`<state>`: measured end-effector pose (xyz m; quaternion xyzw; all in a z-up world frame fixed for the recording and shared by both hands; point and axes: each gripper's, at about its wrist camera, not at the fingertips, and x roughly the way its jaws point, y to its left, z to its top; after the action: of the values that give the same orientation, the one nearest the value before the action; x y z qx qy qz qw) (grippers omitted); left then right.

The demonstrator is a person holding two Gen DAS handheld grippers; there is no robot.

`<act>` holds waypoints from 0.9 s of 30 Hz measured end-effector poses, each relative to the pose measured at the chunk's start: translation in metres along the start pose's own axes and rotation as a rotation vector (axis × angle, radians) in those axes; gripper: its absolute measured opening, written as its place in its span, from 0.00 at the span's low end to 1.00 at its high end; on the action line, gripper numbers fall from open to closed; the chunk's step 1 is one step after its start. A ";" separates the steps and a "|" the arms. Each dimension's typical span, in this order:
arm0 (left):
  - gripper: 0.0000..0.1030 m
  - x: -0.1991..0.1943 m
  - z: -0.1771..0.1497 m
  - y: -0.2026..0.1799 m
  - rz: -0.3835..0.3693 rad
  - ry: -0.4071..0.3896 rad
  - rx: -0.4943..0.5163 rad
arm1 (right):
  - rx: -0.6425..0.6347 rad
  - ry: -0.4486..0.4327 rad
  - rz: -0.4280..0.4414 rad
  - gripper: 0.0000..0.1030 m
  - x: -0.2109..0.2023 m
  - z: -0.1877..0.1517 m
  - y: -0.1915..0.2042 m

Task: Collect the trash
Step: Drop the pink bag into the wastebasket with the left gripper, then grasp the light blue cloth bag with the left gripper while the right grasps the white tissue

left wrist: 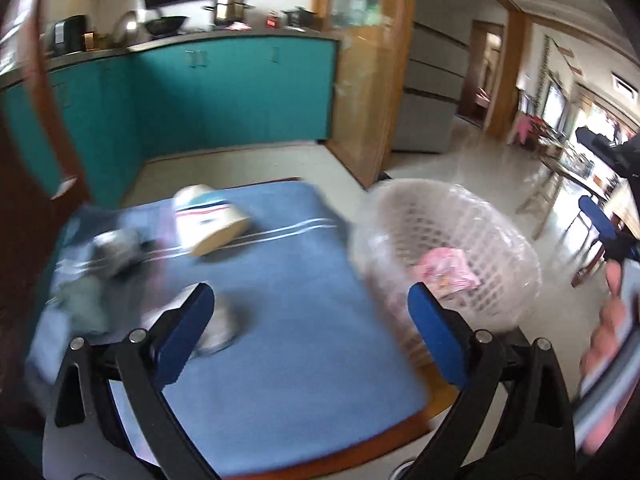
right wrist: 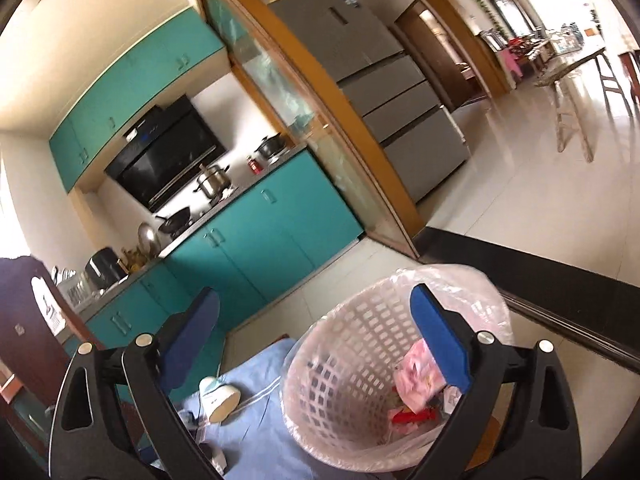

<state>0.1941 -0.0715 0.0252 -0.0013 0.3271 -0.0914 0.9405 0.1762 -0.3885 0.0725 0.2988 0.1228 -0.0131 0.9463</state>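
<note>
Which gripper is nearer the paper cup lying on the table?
Left. The left gripper hangs open over the blue cloth just short of the paper cup; the right gripper is over the basket, off to the side.

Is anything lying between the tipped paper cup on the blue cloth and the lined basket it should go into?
Nothing visible: only bare blue cloth separates the paper cup from the basket, whose top is open.

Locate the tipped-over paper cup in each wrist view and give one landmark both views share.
Left wrist: paper cup lies on its side upper left of centre, on the blue cloth.
Right wrist: paper cup sits low, left of centre, between the fingers.
Shared landmark: white basket, right of the cup.
</note>
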 end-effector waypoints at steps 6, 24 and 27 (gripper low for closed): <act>0.97 -0.043 -0.028 0.081 0.171 -0.032 -0.068 | -0.208 0.168 0.038 0.91 0.017 -0.031 0.049; 0.97 -0.056 -0.051 0.116 0.188 0.047 -0.153 | -0.546 0.507 0.175 0.91 0.022 -0.125 0.130; 0.97 -0.056 -0.051 0.116 0.182 0.048 -0.158 | -0.546 0.508 0.174 0.91 0.024 -0.127 0.130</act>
<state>0.1397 0.0549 0.0127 -0.0435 0.3547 0.0203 0.9338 0.1834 -0.2090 0.0397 0.0386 0.3264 0.1750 0.9281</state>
